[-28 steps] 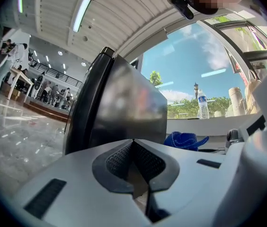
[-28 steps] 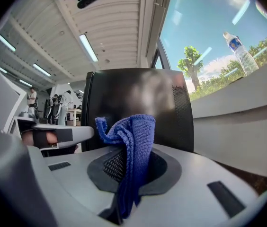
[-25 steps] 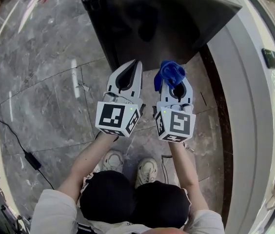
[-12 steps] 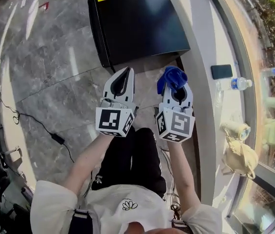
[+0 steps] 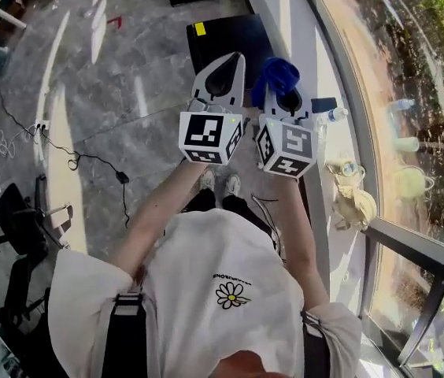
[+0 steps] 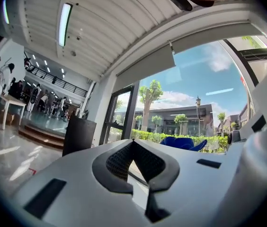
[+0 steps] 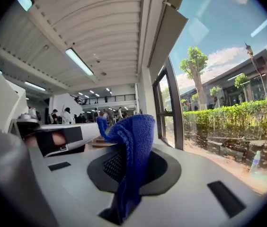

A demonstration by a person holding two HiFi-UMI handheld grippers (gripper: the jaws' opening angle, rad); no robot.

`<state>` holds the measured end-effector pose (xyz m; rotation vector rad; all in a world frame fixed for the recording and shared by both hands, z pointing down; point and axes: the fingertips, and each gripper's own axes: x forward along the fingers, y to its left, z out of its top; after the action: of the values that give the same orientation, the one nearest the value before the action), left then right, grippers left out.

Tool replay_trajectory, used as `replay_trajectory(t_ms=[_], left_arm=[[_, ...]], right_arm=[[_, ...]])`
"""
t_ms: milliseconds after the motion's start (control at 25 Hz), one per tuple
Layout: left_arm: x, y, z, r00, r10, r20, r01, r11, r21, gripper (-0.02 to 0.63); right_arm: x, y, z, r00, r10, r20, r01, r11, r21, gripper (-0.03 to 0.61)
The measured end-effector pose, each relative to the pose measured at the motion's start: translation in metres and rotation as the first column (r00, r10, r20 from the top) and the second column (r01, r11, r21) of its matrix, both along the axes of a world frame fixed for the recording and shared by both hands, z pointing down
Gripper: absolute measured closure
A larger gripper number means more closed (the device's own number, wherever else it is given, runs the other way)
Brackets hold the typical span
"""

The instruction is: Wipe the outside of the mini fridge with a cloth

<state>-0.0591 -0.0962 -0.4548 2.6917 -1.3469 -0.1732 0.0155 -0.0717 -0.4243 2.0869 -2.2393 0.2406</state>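
Both grippers are held up side by side in front of the person's chest. The left gripper (image 5: 234,57) (image 6: 132,143) has its fingers pressed together at the tips with nothing between them. The right gripper (image 5: 282,85) (image 7: 126,162) has its fingers clamped on a blue knitted cloth (image 5: 278,73) (image 7: 134,138), which bunches up above the tips. Beyond and far below them, the black mini fridge (image 5: 223,39) stands on the grey stone floor (image 5: 120,77), close to the window wall.
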Motion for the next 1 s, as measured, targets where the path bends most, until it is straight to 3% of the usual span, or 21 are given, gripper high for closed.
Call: replay_trajectory(t_ms=[120, 240, 400, 680, 1000], left_arm=[[0.000, 0.021, -0.024, 1.000, 0.000, 0.003, 0.000, 0.998, 0.063, 0.609], [-0.020, 0.030, -0.042, 1.000, 0.003, -0.029, 0.000, 0.997, 0.076, 0.609], [-0.034, 0.045, -0.047, 0.998, -0.016, -0.054, 0.019, 0.997, 0.068, 0.609], [-0.025, 0.059, -0.055, 1.000, -0.008, 0.003, 0.008, 0.992, 0.129, 0.609], [-0.025, 0.055, -0.041, 0.999, -0.027, 0.018, 0.025, 0.995, 0.097, 0.609]], right_arm=[[0.003, 0.023, -0.020, 0.998, -0.009, 0.064, 0.004, 0.997, 0.071, 0.526], [-0.007, 0.039, -0.043, 0.999, 0.006, 0.051, -0.011, 0.994, 0.104, 0.526], [-0.009, 0.063, -0.046, 0.999, 0.027, 0.021, -0.029, 0.993, 0.111, 0.526], [0.001, 0.068, -0.058, 0.999, 0.035, -0.010, -0.034, 0.991, 0.128, 0.526], [0.001, 0.064, -0.053, 1.000, 0.011, -0.029, -0.008, 0.993, 0.115, 0.526]])
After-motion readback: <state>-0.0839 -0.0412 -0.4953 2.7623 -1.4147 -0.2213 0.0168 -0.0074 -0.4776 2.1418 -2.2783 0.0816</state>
